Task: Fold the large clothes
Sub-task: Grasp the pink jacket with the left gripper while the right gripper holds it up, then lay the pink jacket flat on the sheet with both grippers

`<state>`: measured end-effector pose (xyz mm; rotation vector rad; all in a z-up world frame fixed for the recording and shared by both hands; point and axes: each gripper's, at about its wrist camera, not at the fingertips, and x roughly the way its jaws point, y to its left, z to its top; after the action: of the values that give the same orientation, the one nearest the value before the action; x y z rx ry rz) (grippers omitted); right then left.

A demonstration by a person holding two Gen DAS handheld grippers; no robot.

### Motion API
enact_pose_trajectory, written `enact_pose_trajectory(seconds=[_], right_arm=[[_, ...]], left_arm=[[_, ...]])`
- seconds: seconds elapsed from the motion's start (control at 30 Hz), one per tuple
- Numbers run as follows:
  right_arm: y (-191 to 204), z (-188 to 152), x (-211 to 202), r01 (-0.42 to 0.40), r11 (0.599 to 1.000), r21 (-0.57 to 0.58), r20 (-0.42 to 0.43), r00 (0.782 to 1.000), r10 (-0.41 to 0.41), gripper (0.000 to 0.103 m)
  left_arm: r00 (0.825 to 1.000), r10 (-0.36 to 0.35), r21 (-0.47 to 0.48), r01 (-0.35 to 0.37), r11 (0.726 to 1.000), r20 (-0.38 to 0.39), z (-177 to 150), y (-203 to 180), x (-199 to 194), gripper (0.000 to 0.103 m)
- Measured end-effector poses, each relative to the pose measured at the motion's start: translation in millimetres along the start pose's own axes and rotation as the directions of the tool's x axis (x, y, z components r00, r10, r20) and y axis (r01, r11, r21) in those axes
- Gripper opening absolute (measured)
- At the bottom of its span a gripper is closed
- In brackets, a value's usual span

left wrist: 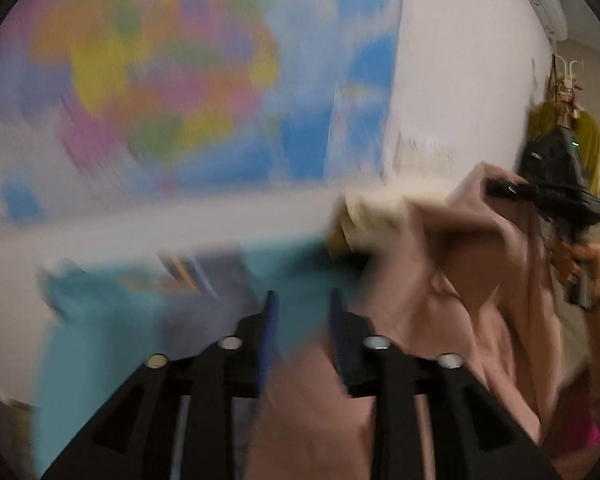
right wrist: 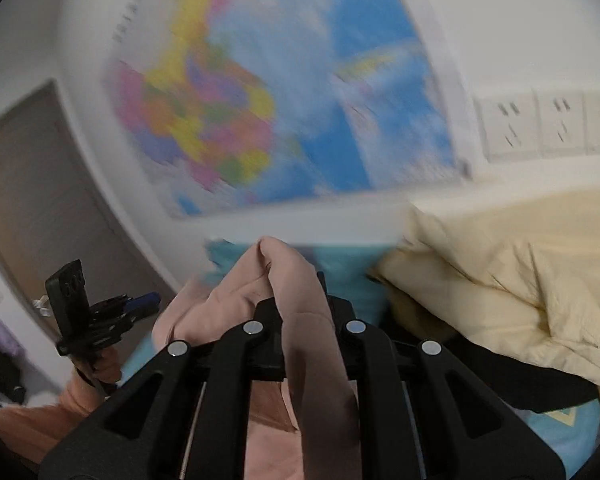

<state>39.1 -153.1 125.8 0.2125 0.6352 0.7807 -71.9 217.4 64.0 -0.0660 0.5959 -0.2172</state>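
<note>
A large pink garment [left wrist: 452, 280] hangs in the air between my two grippers, above a turquoise bed sheet [left wrist: 100, 340]. My left gripper [left wrist: 302, 300] has its blue-padded fingers apart, and pink cloth runs out from between them toward the camera. My right gripper [right wrist: 300, 280] is shut on a fold of the pink garment [right wrist: 260, 284], which drapes over its fingers. The right gripper also shows at the right of the left wrist view [left wrist: 500, 189], clamping the cloth's top edge. The left gripper shows at the lower left of the right wrist view [right wrist: 148, 300]. Both views are motion-blurred.
A colourful wall map [right wrist: 260, 92] hangs on the white wall behind the bed. A pale yellow duvet [right wrist: 500, 272] lies bunched at the right. Wall sockets [right wrist: 540, 124] sit above it. A brown door [right wrist: 28, 184] is at the left. A coat rack with clothes [left wrist: 568, 120] stands at far right.
</note>
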Motion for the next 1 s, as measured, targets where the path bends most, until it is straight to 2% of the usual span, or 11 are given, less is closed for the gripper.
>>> enact_pose_trajectory(seconds=[0.07, 0.1, 0.17, 0.3, 0.47, 0.53, 0.57, 0.6, 0.67, 0.8, 1.0], right_arm=[[-20, -8, 15, 0.027, 0.999, 0.032, -0.042, 0.999, -0.025, 0.010], [-28, -9, 21, 0.034, 0.999, 0.040, -0.057, 0.998, -0.032, 0.010], [-35, -11, 27, 0.036, 0.998, 0.044, -0.067, 0.997, -0.033, 0.010], [-37, -12, 25, 0.020, 0.999, 0.037, -0.060, 0.998, -0.018, 0.010], [-38, -14, 31, 0.006, 1.000, 0.031, -0.073, 0.997, -0.004, 0.011], [-39, -15, 33, 0.003, 0.999, 0.040, -0.074, 0.997, 0.000, 0.011], [-40, -15, 34, -0.002, 0.999, 0.043, -0.075, 0.997, 0.005, 0.011], [-39, -15, 34, 0.001, 0.999, 0.042, -0.073, 0.997, 0.002, 0.011], [-37, -14, 35, 0.002, 0.999, 0.037, -0.076, 0.997, 0.001, 0.011], [-20, -1, 28, -0.028, 1.000, -0.001, -0.025, 0.999, 0.028, 0.011], [-42, 33, 49, 0.007, 0.998, 0.055, 0.048, 0.999, -0.009, 0.011]], left_arm=[[0.998, -0.018, -0.009, 0.017, 1.000, -0.068, -17, 14, 32, 0.037], [0.993, -0.069, -0.007, 0.068, 0.998, -0.091, -22, 18, 42, 0.055], [0.983, -0.150, -0.027, 0.148, 0.989, -0.110, -33, 27, 63, 0.070], [0.960, -0.223, -0.034, 0.221, 0.975, -0.171, -44, 31, 83, 0.087], [0.900, -0.299, -0.086, 0.287, 0.954, -0.318, -42, 28, 142, 0.093], [0.865, -0.317, -0.123, 0.292, 0.948, -0.388, -50, 29, 164, 0.076], [0.871, -0.287, -0.120, 0.261, 0.958, -0.399, -53, 29, 168, 0.051], [0.895, -0.244, -0.099, 0.223, 0.970, -0.373, -53, 30, 162, 0.028], [0.903, -0.248, -0.142, 0.210, 0.967, -0.352, -49, 34, 150, 0.003], [0.979, -0.146, -0.218, 0.114, 0.969, -0.140, -8, 60, 74, 0.002], [1.000, 0.026, -0.119, -0.024, 0.993, 0.011, 62, 55, 22, 0.004]])
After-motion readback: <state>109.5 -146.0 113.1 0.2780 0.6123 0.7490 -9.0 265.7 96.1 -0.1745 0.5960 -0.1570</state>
